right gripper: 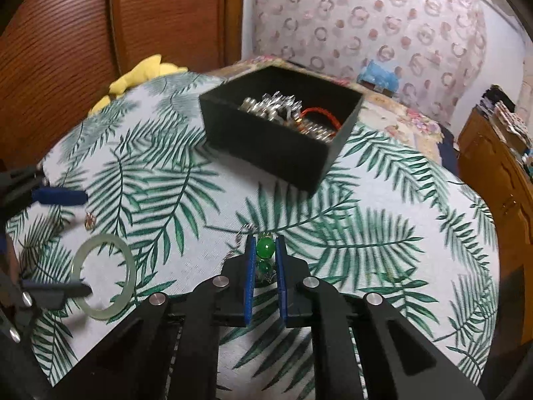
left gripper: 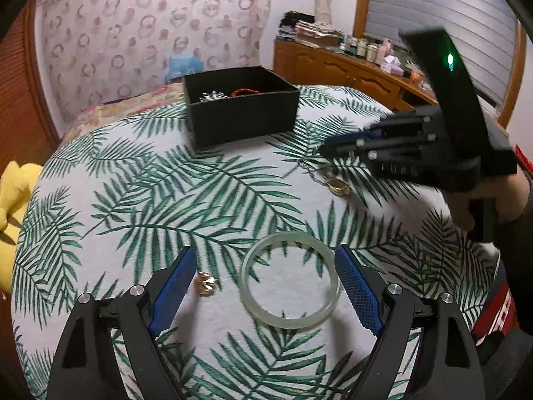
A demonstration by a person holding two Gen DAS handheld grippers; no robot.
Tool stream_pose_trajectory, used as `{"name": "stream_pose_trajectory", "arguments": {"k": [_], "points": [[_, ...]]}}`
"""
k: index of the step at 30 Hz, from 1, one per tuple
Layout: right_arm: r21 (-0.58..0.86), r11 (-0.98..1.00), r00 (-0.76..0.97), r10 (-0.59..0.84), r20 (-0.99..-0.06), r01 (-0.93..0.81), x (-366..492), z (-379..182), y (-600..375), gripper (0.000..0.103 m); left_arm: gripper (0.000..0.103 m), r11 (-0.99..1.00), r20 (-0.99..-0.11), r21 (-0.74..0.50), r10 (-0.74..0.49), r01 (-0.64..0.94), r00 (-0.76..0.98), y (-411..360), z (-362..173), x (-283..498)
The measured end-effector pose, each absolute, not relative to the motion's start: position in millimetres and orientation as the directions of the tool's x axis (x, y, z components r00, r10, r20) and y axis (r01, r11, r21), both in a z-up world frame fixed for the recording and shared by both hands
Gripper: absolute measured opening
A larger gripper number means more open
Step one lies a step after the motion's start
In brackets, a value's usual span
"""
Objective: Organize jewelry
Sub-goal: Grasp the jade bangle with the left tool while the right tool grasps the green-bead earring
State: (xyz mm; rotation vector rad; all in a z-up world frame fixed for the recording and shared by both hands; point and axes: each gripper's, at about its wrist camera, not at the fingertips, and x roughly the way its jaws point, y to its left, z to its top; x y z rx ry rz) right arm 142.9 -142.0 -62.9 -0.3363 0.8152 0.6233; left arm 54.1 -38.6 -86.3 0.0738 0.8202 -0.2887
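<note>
A black jewelry box (left gripper: 241, 108) stands at the far side of the leaf-print table and holds silver pieces and a red cord; it also shows in the right wrist view (right gripper: 283, 133). My left gripper (left gripper: 265, 266) is open, its blue fingers on either side of a pale green jade bangle (left gripper: 291, 281) and a small gold charm (left gripper: 206, 283) lying on the cloth. My right gripper (right gripper: 265, 246) is shut on a green bead pendant (right gripper: 265, 248) with a silver chain (right gripper: 241, 233). The bangle (right gripper: 105, 276) and charm (right gripper: 89, 220) show at left in the right wrist view.
The leaf-print tablecloth (left gripper: 166, 200) covers a round table. A yellow plush toy (left gripper: 13, 200) sits off its left edge. A wooden sideboard (left gripper: 349, 70) with clutter stands behind at right. A wooden wardrobe (right gripper: 100, 33) is at the far left.
</note>
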Motion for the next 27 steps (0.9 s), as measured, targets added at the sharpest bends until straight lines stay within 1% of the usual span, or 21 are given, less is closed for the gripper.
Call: {"name": "stream_pose_trajectory", "arguments": {"k": [5, 11, 18, 21, 24, 25, 27], "points": [[-0.055, 0.793, 0.564, 0.381, -0.732, -0.607, 137, -45, -155, 0.013, 0.083, 0.956, -0.731, -0.026, -0.217, 0.291, 0.647, -45, -87, 53], [-0.062, 0.798, 0.581, 0.380, -0.720, -0.599, 131, -35, -164, 0.013, 0.083, 0.952, -0.728, -0.008, -0.216, 0.306, 0.651, -52, -85, 46], [-0.052, 0.798, 0.580, 0.389, -0.716, -0.600, 129, -35, -164, 0.013, 0.083, 0.945, -0.770, 0.062, -0.159, 0.321, 0.617, -61, -97, 53], [-0.050, 0.796, 0.579, 0.394, -0.714, -0.604, 128, -34, -164, 0.013, 0.083, 0.945, -0.775, 0.068, -0.152, 0.321, 0.614, -62, -101, 52], [-0.047, 0.795, 0.579, 0.398, -0.711, -0.605, 128, -33, -164, 0.013, 0.083, 0.946, -0.775, 0.043, -0.170, 0.320, 0.608, -61, -101, 50], [-0.047, 0.795, 0.579, 0.400, -0.710, -0.605, 128, -32, -165, 0.013, 0.082, 0.947, -0.775, 0.033, -0.178, 0.320, 0.607, -60, -101, 49], [-0.045, 0.794, 0.579, 0.402, -0.709, -0.606, 128, -32, -164, 0.013, 0.075, 0.946, -0.768, 0.026, -0.188, 0.323, 0.613, -59, -100, 48]]}}
